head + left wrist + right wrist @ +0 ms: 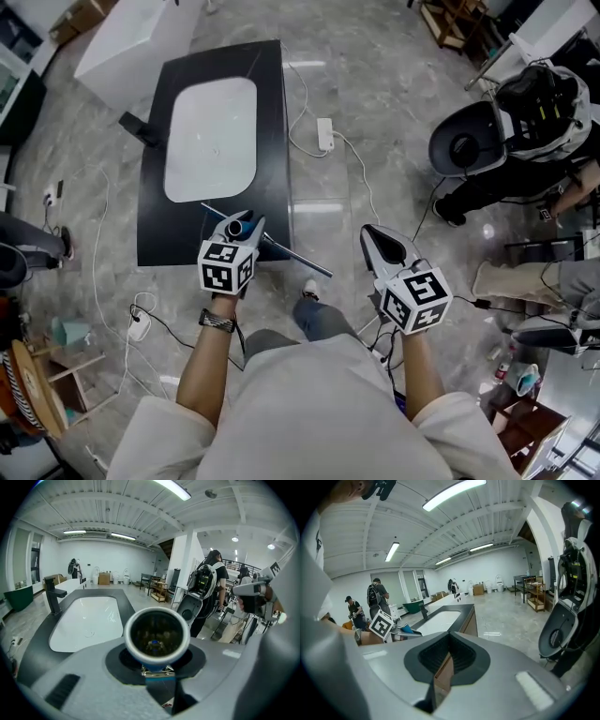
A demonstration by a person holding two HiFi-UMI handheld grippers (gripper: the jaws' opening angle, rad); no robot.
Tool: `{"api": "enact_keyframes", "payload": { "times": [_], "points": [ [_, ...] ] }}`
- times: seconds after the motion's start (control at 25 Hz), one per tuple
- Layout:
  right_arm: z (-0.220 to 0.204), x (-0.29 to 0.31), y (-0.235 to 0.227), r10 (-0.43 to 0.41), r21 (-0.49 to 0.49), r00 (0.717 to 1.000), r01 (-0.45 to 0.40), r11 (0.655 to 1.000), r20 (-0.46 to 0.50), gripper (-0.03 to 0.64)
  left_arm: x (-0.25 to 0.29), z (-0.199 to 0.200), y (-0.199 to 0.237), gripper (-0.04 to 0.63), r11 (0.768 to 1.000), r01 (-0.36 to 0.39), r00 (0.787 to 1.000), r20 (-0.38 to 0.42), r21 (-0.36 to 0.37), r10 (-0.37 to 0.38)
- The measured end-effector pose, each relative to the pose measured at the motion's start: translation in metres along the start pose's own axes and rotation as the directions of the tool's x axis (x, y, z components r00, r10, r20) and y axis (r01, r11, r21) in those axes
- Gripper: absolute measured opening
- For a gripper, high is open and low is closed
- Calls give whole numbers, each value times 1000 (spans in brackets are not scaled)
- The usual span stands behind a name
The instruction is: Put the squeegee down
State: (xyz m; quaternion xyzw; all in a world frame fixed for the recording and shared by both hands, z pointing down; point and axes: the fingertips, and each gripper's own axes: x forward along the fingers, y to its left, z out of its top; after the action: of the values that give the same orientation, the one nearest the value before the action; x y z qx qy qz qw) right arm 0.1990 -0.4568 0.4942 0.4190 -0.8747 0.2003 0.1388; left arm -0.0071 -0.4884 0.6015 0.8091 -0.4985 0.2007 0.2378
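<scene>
Your left claw (246, 225) was clamped on the blue handle (157, 634) of the long thin squeegee (300, 260) over the black worktop's (272, 112) near edge, your right claw (375, 236) was shut and empty, and the squeegee looked light and stiff, best held by that handle.
</scene>
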Motion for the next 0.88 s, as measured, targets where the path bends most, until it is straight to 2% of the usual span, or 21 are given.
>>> {"api": "enact_keyframes", "payload": {
  "times": [0.32, 0.64, 0.88],
  "points": [
    [12, 36, -15, 40, 4, 999, -40, 999, -6, 6, 33, 3, 20, 112, 999, -37, 998, -46, 6, 37],
    [8, 48, -30, 26, 33, 999, -25, 999, -22, 6, 61, -1, 31, 114, 997, -64, 992, -103, 39, 68],
    [1, 49, -40, 14, 58, 1000, -13, 998, -22, 6, 80, -1, 30, 115, 998, -43, 990, -129, 54, 50]
  ]
}}
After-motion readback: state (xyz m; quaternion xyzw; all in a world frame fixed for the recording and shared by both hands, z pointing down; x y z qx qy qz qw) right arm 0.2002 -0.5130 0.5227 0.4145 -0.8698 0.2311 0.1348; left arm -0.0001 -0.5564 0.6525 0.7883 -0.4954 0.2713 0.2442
